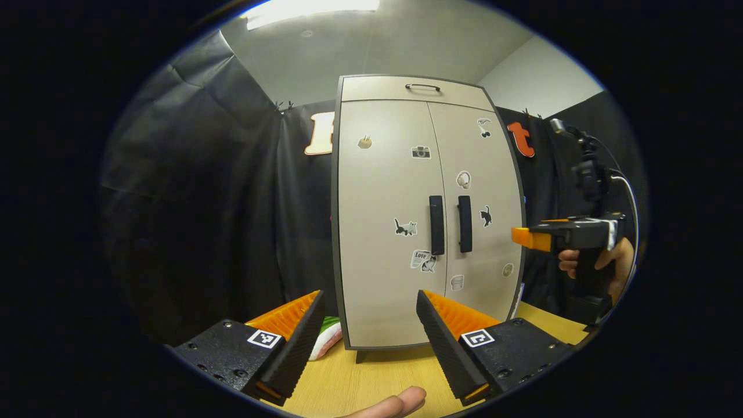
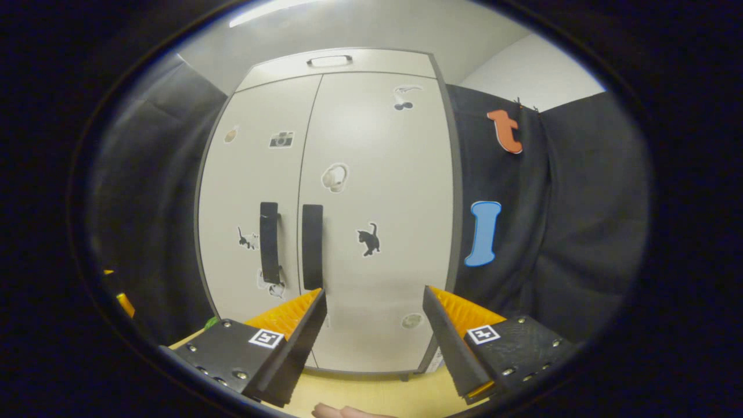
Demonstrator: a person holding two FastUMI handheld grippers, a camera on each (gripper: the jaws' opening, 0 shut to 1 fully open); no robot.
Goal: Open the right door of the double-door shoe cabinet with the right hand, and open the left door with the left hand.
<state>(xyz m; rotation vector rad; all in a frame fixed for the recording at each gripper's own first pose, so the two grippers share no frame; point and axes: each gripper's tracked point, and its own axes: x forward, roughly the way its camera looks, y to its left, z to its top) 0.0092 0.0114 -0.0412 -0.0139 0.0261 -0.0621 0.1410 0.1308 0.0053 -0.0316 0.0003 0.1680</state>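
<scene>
The shoe cabinet (image 1: 426, 215) is seen standing upright on a wooden table (image 1: 360, 383), in front of the black cloth wall. Both of its doors are closed. The left door (image 1: 386, 220) and the right door (image 1: 482, 197) meet at a narrow seam in the middle, and a dark vertical handle is fixed on each side of this seam: the left handle (image 1: 436, 224) and the right handle (image 1: 465, 223). Small stickers are placed on both doors, and a drawer front with a thin handle (image 1: 422, 87) is seen above them.

In the left gripper view, the left gripper (image 1: 368, 302) is held with its fingers wide apart, clear of the cabinet, and nothing is between them. The right gripper (image 1: 525, 237) is seen beside the cabinet's right edge, held by a hand (image 1: 603, 261).

In the right gripper view, the right gripper (image 2: 374, 299) is spread open before the right door (image 2: 377, 220), near the right handle (image 2: 312, 247) but not touching it.
</scene>
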